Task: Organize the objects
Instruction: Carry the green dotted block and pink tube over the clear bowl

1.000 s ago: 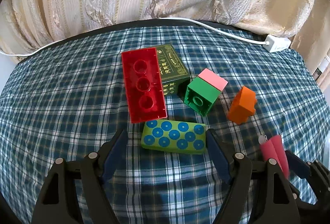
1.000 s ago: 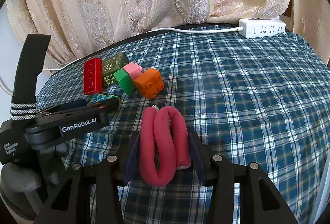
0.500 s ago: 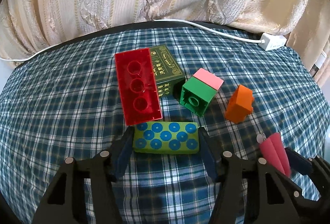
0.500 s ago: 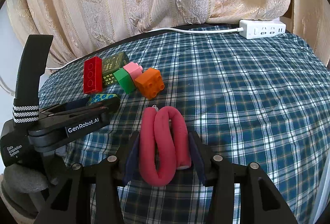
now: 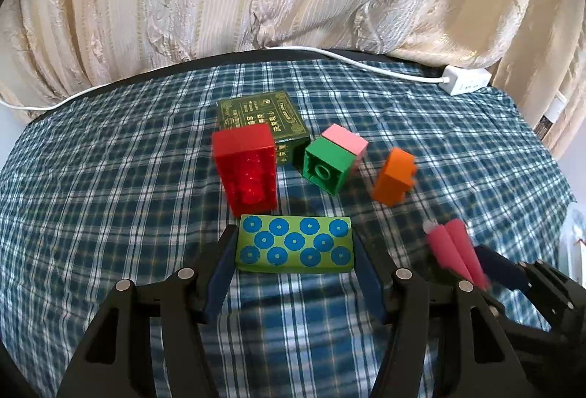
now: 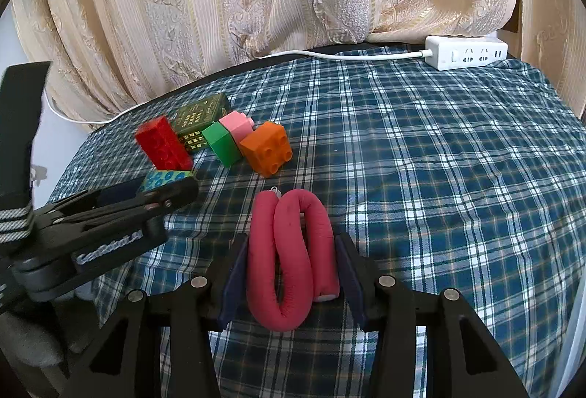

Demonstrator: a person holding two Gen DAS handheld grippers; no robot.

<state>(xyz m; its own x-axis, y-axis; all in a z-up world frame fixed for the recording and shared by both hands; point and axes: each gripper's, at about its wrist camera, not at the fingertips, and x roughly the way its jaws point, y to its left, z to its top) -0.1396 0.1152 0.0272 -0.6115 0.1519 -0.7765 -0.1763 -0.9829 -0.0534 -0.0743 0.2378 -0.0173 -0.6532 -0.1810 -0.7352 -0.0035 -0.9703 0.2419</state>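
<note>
Where clamped, green block (image 5: 295, 244), blue dots

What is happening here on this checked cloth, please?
A person is tidying toys with two hand-held grippers. The left gripper is closed on a green block with blue dots, just in front of the red brick. The right gripper holds a bent pink foam roll. The dark green box, the green and pink blocks and the orange block lie on the cloth.

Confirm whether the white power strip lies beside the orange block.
No: the white power strip lies at the far cloth edge, far apart from the orange block.
</note>
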